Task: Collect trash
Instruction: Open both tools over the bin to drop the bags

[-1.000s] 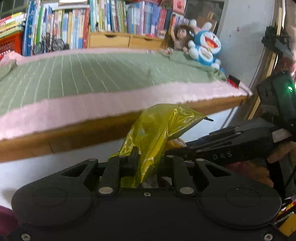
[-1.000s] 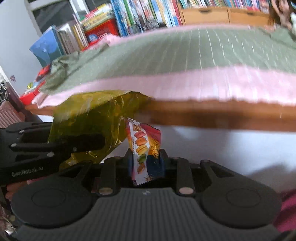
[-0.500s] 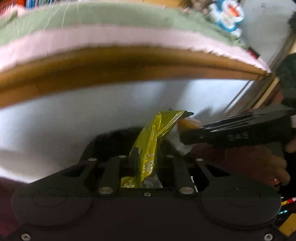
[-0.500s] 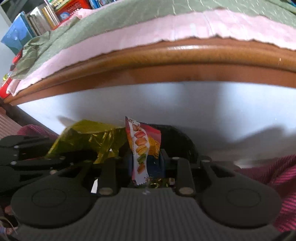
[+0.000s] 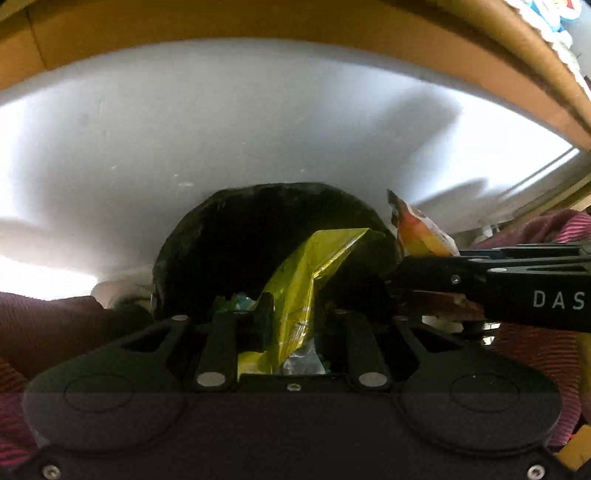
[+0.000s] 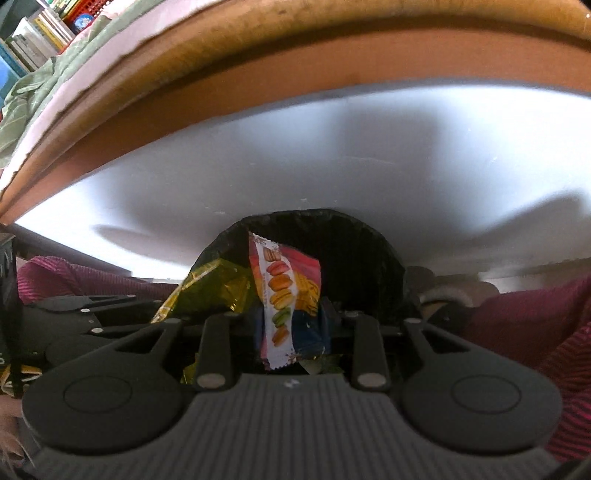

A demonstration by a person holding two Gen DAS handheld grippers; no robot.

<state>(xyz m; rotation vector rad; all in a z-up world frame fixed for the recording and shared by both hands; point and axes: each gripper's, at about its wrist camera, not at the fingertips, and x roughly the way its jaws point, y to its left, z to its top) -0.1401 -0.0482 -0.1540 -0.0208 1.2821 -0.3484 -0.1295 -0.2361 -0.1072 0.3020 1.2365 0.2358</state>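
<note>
My left gripper [image 5: 291, 314] points steeply down and is shut on a crumpled yellow foil wrapper [image 5: 317, 258], which stands up over the mouth of a black-lined trash bin [image 5: 221, 229]. My right gripper [image 6: 291, 321] holds a pink macaron-print wrapper [image 6: 284, 280] upright between its fingers, above the same bin [image 6: 362, 236]; its jaws are opening, with the wrapper still between them. The yellow wrapper [image 6: 214, 284] shows at the left of the right wrist view. In the left wrist view the right gripper [image 5: 402, 284] comes in from the right with the macaron wrapper [image 5: 417, 236].
A white panel [image 5: 184, 110] under a wooden bed frame [image 5: 258, 22] rises just behind the bin. Magenta ribbed fabric [image 6: 535, 314] lies on both sides of the bin. Green bedding [image 6: 29, 96] and books [image 6: 33, 40] show at the top left.
Both grippers have sunk and tipped downward, from facing the bed top to hanging over the black bin. Each still carries its wrapper, and the two stay close together.
</note>
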